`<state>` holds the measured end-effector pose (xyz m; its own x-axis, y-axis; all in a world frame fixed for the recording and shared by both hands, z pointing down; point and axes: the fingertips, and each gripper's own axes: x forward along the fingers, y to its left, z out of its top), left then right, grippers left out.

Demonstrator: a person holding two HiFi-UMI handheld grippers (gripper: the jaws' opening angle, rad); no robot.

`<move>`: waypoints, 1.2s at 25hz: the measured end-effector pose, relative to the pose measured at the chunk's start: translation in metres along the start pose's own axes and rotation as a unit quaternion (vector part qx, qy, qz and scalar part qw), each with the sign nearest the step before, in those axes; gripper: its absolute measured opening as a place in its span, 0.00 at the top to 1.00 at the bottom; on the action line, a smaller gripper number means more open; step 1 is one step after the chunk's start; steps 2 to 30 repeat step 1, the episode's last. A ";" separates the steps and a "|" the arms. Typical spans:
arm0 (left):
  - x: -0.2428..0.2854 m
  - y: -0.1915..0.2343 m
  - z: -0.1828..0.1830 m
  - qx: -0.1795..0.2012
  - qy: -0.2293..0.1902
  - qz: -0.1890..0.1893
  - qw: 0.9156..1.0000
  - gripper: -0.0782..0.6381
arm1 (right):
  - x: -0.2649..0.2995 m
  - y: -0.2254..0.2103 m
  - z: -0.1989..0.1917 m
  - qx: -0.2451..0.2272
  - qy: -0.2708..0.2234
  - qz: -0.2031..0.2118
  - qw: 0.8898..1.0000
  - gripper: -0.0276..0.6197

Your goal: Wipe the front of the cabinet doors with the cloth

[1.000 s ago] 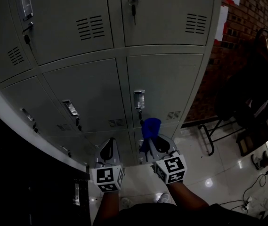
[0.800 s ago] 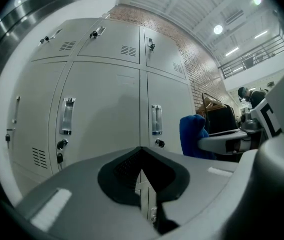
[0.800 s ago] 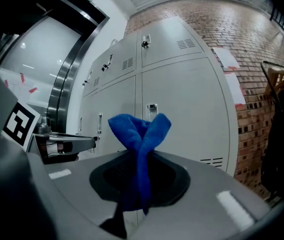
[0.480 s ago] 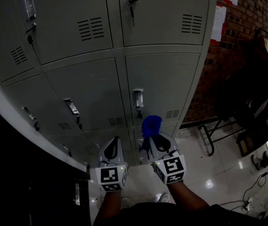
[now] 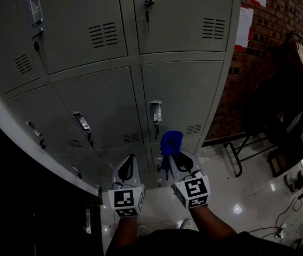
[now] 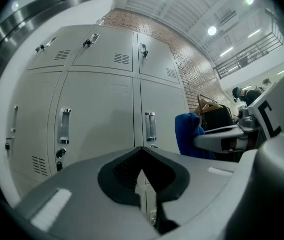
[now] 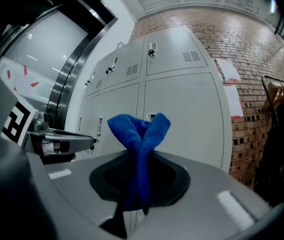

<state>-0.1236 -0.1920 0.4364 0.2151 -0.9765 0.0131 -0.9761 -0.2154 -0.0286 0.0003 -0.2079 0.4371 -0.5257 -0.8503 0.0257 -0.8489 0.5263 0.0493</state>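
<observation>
The right tongs [image 7: 138, 165] are pinched tight on the blue cloth [image 7: 140, 129], which sticks up past the tips in a bunched tuft, with a tail hanging down through the jaws. The left tongs [image 6: 142, 159] sit just beside them, jaws closed together on nothing. Both point at the grey cabinet doors [image 5: 186, 89]. From here the cloth looks short of the metal, ahead of the right tips and just below the handle [image 5: 157, 112] of the door in front. To my eye the wiping stroke hasn't landed yet. To do it well, I'd press the tuft flat against the panel and sweep in overlapping passes out from the tongs. I'd also steer round the handle so the cloth doesn't snag and pull free of that narrow pinch
</observation>
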 end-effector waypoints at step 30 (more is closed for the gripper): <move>0.000 0.000 0.000 0.000 0.000 -0.001 1.000 0.87 | -0.001 0.000 -0.001 0.001 0.001 -0.001 1.000 0.86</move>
